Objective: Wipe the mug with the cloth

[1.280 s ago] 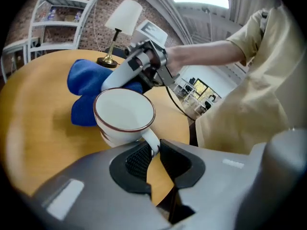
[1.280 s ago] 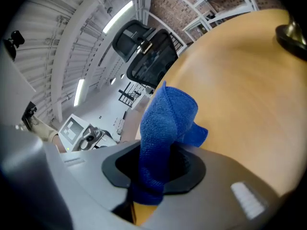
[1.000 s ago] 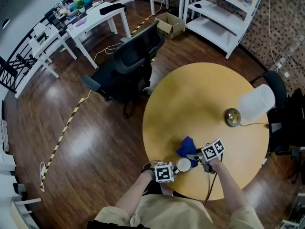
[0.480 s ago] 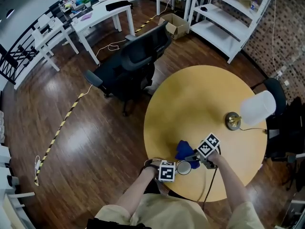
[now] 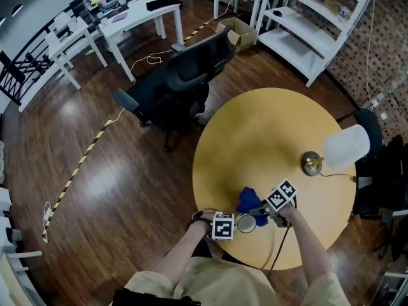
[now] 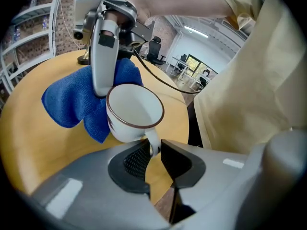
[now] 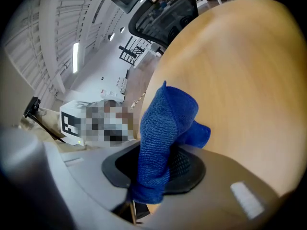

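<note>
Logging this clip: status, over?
Left tool pinching white enamel mug handle, jaws just easing open. Right tool clamps blue microfibre cloth, beside mug. Nothing in the way.

Your mug point(image 6: 132, 111) looked glossy and smooth, like white enamel; your cloth point(image 6: 72, 102) was matt, nubby blue fabric; the table point(image 5: 268, 132) showed smooth, satin wood; the floor point(image 5: 127, 171) gleamed as dark polished wood.
</note>
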The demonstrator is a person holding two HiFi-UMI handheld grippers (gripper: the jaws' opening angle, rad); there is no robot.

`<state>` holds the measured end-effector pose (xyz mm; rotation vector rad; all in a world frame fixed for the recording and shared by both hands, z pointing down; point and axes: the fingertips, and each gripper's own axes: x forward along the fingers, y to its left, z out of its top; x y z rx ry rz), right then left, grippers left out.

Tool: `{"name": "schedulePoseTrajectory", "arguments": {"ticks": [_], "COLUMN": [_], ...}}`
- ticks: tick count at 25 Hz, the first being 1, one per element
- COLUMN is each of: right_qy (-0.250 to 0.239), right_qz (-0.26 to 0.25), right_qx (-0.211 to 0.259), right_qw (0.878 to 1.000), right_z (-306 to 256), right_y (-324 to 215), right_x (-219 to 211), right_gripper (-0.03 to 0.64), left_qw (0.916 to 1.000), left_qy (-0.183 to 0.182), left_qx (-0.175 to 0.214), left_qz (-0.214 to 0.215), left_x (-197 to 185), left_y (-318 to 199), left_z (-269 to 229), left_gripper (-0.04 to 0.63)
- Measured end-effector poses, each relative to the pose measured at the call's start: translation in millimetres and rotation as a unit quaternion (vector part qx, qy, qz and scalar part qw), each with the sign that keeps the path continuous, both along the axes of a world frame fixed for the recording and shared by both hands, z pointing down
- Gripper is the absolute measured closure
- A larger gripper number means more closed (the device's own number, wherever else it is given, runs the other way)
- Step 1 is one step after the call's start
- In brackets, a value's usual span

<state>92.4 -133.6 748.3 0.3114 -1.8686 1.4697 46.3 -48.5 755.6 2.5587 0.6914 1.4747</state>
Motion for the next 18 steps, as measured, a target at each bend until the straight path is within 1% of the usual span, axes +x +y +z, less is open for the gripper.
{"name": "schedulePoseTrajectory", "arguments": {"ticks": [5, 9, 11, 15, 18], "right_qy": [-0.007, -0.001, -0.002, -0.019, -0.025], "right_qz": [0.03, 0.032, 0.031, 0.054, 0.062], "right_qx": [0.011, 0.004, 0.0, -0.012, -0.026], "right_qw": [0.999, 0.999, 1.0, 0.998, 0.997], "right_z": [2.9, 5.2, 7.4, 9.4, 7.9], "right_y": [0.8, 12.9, 19.2, 24.6, 25.1], "right_x": [5.2, 12.4, 14.5, 15.9, 14.6], "right_gripper": [0.515, 0.517, 0.515, 0.515, 0.515], "left_qw": [0.9996, 0.9989, 0.9986, 0.9975, 0.9974], "left_qy": [0.002, 0.006, 0.007, 0.009, 0.008], "left_qx": [-0.004, -0.003, 0.003, 0.02, 0.039], "left_qz": [-0.028, -0.046, -0.053, -0.067, -0.06], "left_x": [-1.7, -1.9, -2.2, -2.7, -3.5], "left_y": [-7.0, -8.7, -11.5, -18.9, -20.8], "left_z": [1.3, -2.4, -2.0, -0.5, -0.8], "left_gripper": [0.531, 0.528, 0.525, 0.518, 0.52]}}
